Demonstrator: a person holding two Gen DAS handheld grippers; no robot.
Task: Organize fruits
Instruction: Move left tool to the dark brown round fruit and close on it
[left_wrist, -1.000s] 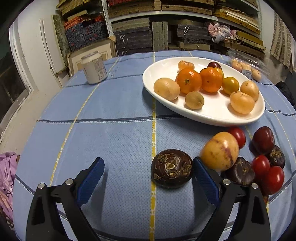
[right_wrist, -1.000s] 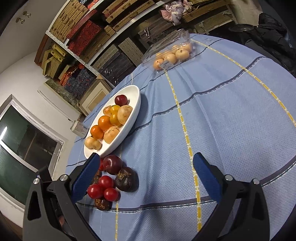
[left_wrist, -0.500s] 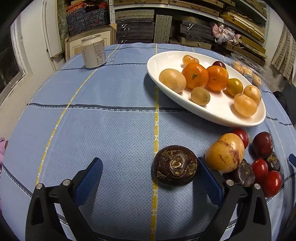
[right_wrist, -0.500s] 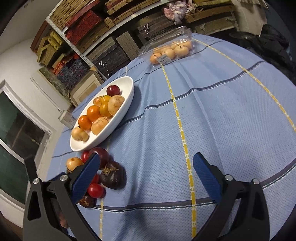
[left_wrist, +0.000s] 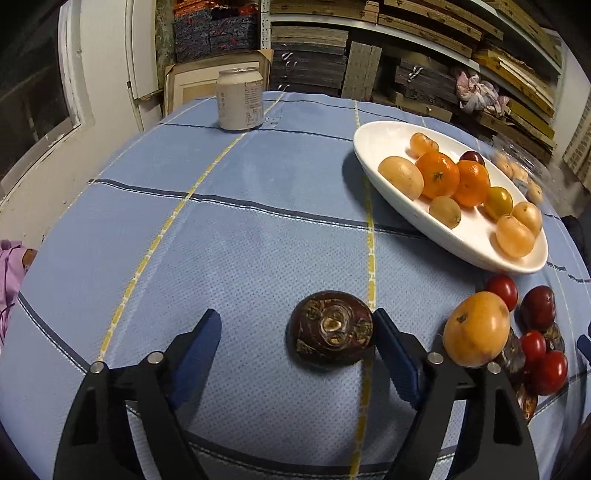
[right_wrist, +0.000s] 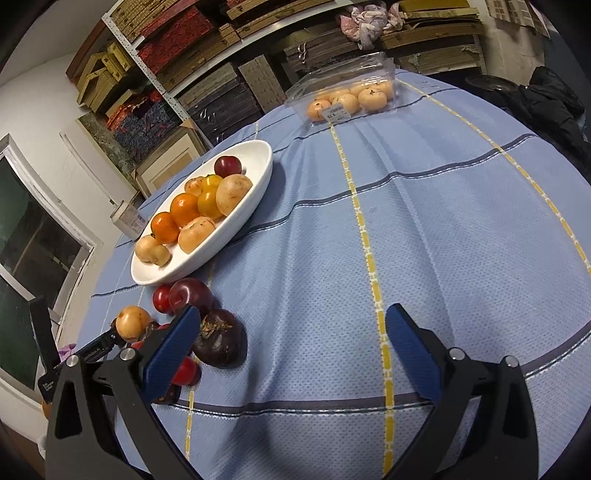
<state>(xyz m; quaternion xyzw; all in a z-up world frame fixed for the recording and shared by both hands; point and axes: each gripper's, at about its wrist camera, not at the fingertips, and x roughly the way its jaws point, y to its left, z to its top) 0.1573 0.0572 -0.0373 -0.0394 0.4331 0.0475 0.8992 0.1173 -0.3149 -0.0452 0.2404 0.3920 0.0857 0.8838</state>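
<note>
Sitting at two o'clock in the left wrist view, a white oval dish (left_wrist: 373, 147) holds two oranges (left_wrist: 437, 175), several pale yellow-tan fruits, one greenish-yellow one and a dark plum at its far side. Beyond it, at one o'clock, a clear plastic box (right_wrist: 347, 88) holds pale orange fruits under its lid. A white can (left_wrist: 240, 99) stands at eleven o'clock on the blue checked surface (left_wrist: 240, 236).

A dark brown, round fruit (left_wrist: 330, 334) lies on the surface between the jaws of the left gripper (left_wrist: 295, 336), its scarred, tan stem end facing up. The right-hand pad (left_wrist: 391, 350) sits just against its side; the left-hand pad stands well apart. The jaws are closing. At four o'clock lies a loose group: a large orange-yellow fruit (left_wrist: 476, 332), red tomatoes (left_wrist: 550, 371) and dark plums (left_wrist: 537, 308).

The right gripper (right_wrist: 291, 343) is wide open over bare cloth, another dark fruit (right_wrist: 221, 341) just inside its left pad.

Compared with a second ago, the left jaws are narrower, and the dish and can have slid rightward in the view.
</note>
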